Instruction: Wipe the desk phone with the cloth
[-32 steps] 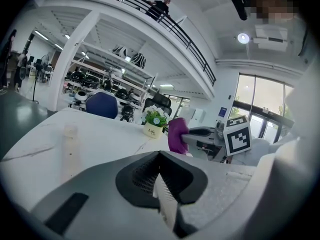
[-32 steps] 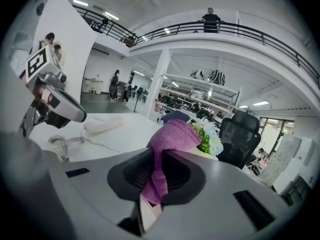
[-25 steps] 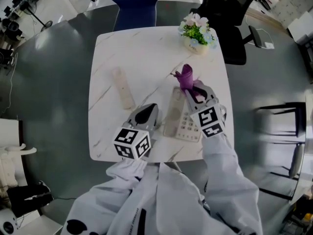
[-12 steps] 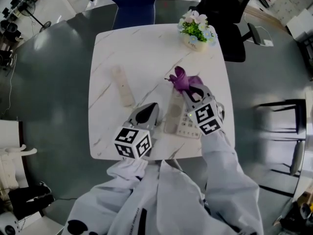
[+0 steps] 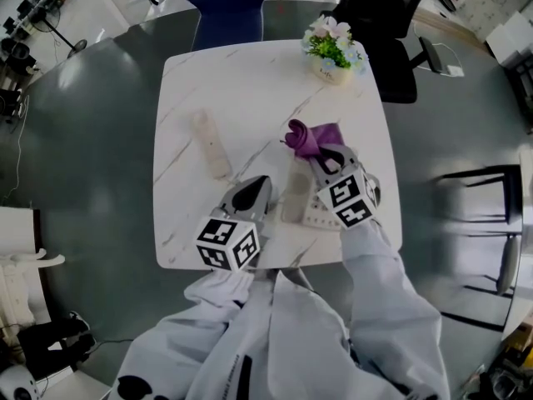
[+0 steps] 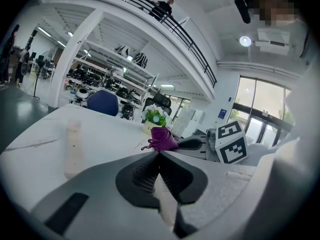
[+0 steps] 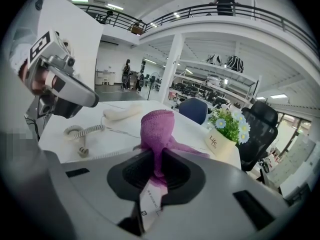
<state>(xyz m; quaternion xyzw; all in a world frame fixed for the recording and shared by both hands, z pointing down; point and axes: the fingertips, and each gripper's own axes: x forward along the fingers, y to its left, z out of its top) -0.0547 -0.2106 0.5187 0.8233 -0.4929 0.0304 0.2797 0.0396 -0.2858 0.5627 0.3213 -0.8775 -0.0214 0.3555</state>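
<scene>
The desk phone base (image 5: 295, 197) lies near the table's front edge, its cream handset (image 5: 210, 144) off the hook to the left, joined by a coiled cord (image 7: 79, 131). My right gripper (image 5: 323, 154) is shut on a bunched purple cloth (image 5: 306, 137), held over the phone's far end. In the right gripper view the cloth (image 7: 157, 128) stands up out of the jaws. My left gripper (image 5: 250, 195) sits at the base's left side with its jaws together; nothing shows clearly between them.
A small flower pot (image 5: 336, 52) stands at the white marble table's (image 5: 250, 90) far right corner. A blue chair (image 5: 229, 7) and a black chair (image 5: 391, 32) stand behind the table. Grey floor surrounds it.
My right gripper has carried the cloth a little to the left and towards me, over the phone's far end. The left gripper has stayed put.
</scene>
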